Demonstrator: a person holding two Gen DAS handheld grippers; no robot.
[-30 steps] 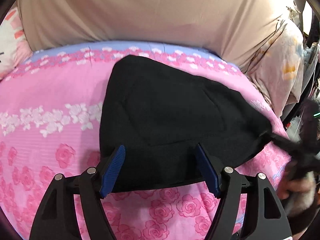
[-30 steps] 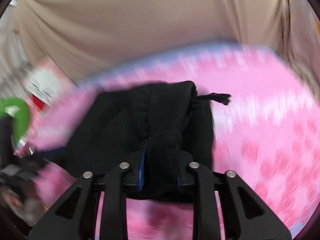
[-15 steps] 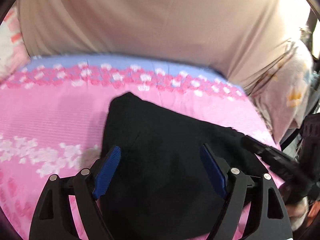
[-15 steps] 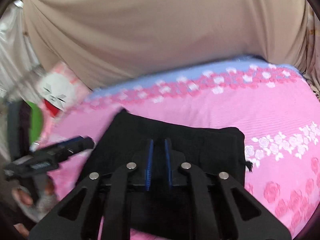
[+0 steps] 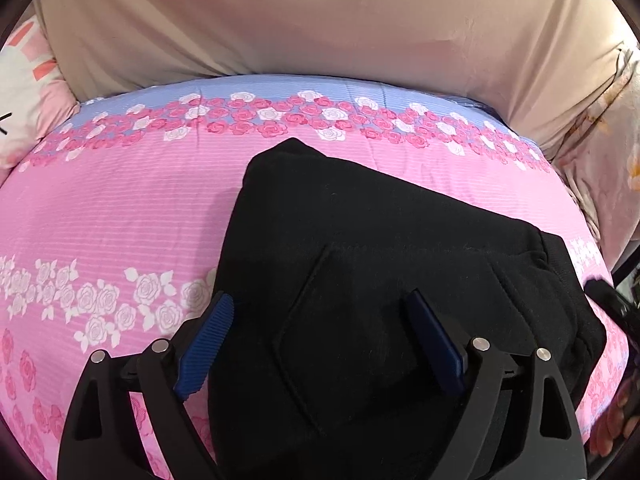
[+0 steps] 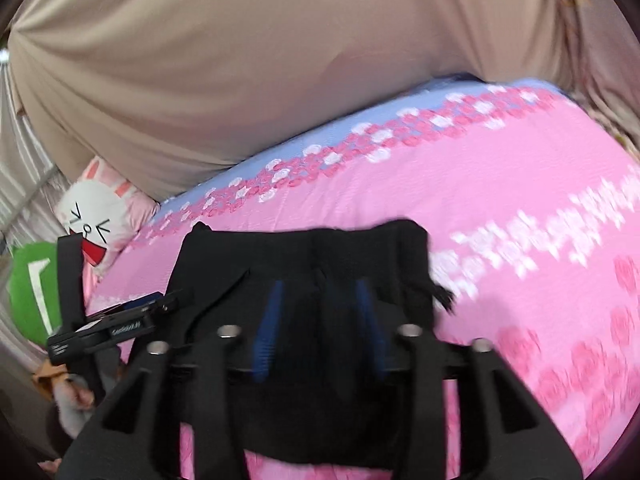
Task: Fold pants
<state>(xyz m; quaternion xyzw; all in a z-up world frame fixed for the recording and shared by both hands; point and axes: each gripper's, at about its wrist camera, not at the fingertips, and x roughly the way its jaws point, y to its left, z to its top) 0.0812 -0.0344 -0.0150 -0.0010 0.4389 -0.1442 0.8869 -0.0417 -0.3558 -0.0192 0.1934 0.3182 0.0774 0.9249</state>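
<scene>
The black pants (image 5: 360, 248) lie folded in a compact block on the pink rose-print bedspread (image 5: 120, 200). My left gripper (image 5: 320, 320) is open, its blue pads spread wide just over the near part of the pants, holding nothing. In the right wrist view the pants (image 6: 304, 252) lie right in front of my right gripper (image 6: 318, 308), which is open with the cloth between its blue pads (image 6: 268, 320). A drawstring end (image 6: 442, 294) sticks out at the pants' right edge. The left gripper shows at the left of the right wrist view (image 6: 116, 326).
A beige curtain (image 5: 320, 20) hangs behind the bed. A white bunny pillow (image 6: 96, 224) and a green cushion (image 6: 32, 292) lie at the bed's left end. A floral cloth (image 5: 600, 140) hangs at the right edge.
The right gripper, shut on the waistband a second ago, has laid it down on the folded pants and opened. The left gripper stayed open and moved forward over the pants.
</scene>
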